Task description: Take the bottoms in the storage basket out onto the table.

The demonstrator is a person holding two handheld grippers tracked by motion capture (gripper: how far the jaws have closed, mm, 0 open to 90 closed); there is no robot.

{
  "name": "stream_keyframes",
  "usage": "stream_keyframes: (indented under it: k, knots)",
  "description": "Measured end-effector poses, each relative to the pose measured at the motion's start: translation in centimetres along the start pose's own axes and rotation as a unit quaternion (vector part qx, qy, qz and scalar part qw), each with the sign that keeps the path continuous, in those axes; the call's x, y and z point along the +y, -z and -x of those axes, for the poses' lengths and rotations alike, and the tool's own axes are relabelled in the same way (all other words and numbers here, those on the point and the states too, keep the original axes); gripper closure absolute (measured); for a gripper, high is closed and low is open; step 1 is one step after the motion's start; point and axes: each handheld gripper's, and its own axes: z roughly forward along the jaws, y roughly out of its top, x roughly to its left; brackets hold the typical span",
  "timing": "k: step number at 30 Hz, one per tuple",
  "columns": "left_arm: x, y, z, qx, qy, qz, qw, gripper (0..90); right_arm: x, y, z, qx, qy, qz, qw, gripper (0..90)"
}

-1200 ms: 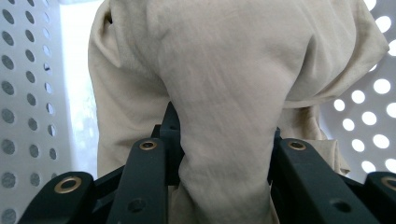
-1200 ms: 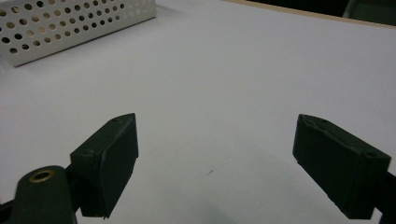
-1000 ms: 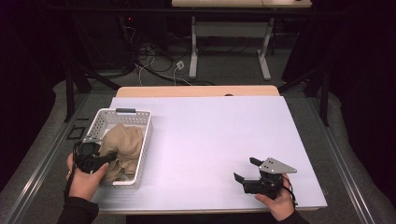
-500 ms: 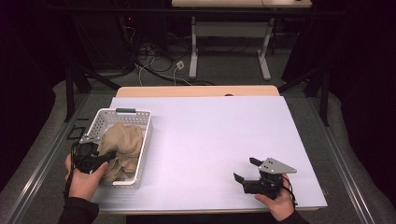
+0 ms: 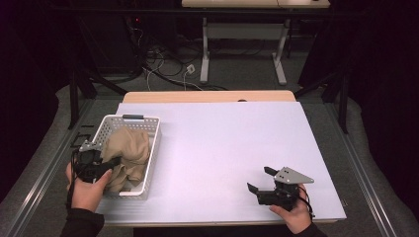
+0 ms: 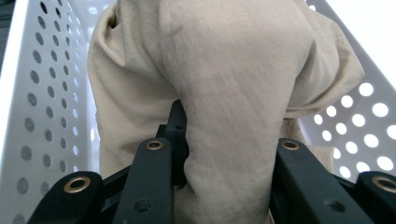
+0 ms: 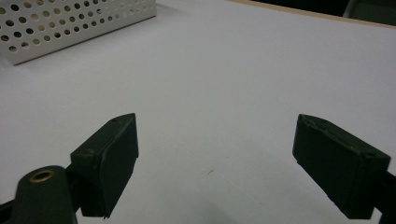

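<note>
At the left of the high view, the left hand-held gripper (image 5: 106, 163) is clamped on the crumpled beige cloth (image 5: 126, 153) inside the white perforated plastic basket (image 5: 150, 153). Its jaws have just been closing on the fabric. Lift straight up to clear the rim; the right hand-held gripper (image 7: 219, 158) rests with jaws apart, empty, at lower right.

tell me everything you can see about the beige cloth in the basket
The beige cloth is a soft, woven-looking fabric, matte and finely creased. It lies bunched in loose folds inside the white perforated basket at the table's left, heaped above the rim. The left gripper has its jaws shut on a thick fold at the cloth's near end, which bulges up between them. I can't tell what kind of piece it is.
</note>
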Motion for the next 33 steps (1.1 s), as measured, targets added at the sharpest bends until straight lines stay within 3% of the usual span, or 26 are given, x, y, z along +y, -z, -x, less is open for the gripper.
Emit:
stream_keyframes:
  k: [9,21,33]
  knots:
    - [0.1,0.4,-0.4,-0.009,0.016,0.017,0.9997,71.0,0.0,-0.1,-0.1,0.0,-0.001,-0.001,1.0,14.0]
    - [0.3,1.2,-0.6,-0.004,0.021,0.041,0.9989,71.3,0.0,0.0,0.0,0.001,-0.001,0.0,1.0,14.0]
    - [0.8,2.5,-0.7,-0.003,0.023,0.078,0.9967,71.4,0.0,0.0,-0.1,0.0,0.0,-0.002,1.0,14.0]
